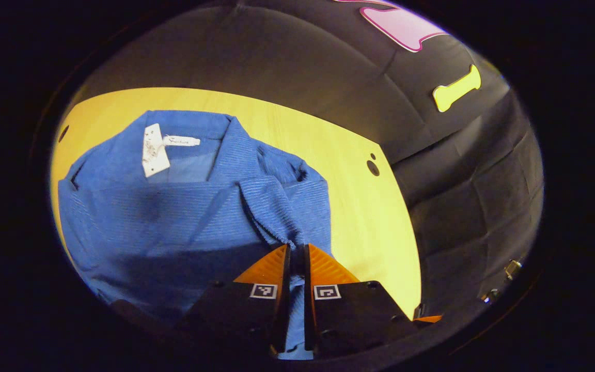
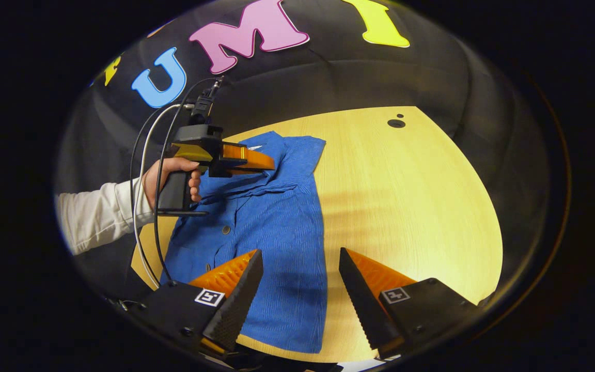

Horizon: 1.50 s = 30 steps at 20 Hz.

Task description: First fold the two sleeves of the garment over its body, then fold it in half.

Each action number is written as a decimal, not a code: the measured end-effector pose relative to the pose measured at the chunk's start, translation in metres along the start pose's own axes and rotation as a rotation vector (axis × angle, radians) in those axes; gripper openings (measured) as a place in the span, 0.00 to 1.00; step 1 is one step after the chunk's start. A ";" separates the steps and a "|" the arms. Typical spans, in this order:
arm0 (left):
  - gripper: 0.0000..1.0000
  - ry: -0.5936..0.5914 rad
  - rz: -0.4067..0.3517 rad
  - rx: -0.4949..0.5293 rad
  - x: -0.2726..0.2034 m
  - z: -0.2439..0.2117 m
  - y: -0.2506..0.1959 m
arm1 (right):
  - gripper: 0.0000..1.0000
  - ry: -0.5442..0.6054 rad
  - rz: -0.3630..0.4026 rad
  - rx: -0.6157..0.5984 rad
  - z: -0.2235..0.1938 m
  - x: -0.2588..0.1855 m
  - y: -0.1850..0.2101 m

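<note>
Left claw (image 1: 297,253): your fingers are clamped on a blue sleeve (image 1: 277,206).
Right claw (image 2: 300,268): spread wide, holding nothing, above the shirt (image 2: 271,232).
Shirt: flat on the table (image 2: 406,196).
Risk: your pinch looks thin; tugging could slip it, or drag the body askew.

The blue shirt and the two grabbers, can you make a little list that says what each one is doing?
shirt: blue shirt lying on the yellow table
left gripper: left gripper shut on a fold of the shirt
right gripper: right gripper open above the shirt's lower edge, holding nothing
tag: white tag at the collar
holder: a hand in a white sleeve
</note>
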<state>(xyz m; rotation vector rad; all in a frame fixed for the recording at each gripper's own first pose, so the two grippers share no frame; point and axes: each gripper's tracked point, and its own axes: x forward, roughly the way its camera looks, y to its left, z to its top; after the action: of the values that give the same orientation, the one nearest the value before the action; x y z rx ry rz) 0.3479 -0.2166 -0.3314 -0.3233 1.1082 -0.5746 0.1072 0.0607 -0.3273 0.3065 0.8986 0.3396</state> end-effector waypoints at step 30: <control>0.81 0.192 0.690 -0.199 -0.278 -0.358 0.205 | 0.96 0.276 -0.261 -0.043 -0.163 -0.023 -0.006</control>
<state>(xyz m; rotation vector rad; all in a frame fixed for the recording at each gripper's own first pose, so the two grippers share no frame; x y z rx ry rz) -0.0105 0.1247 -0.3805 -0.0409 1.3722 0.1208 -0.0351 0.0649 -0.4092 0.1000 1.1872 0.1604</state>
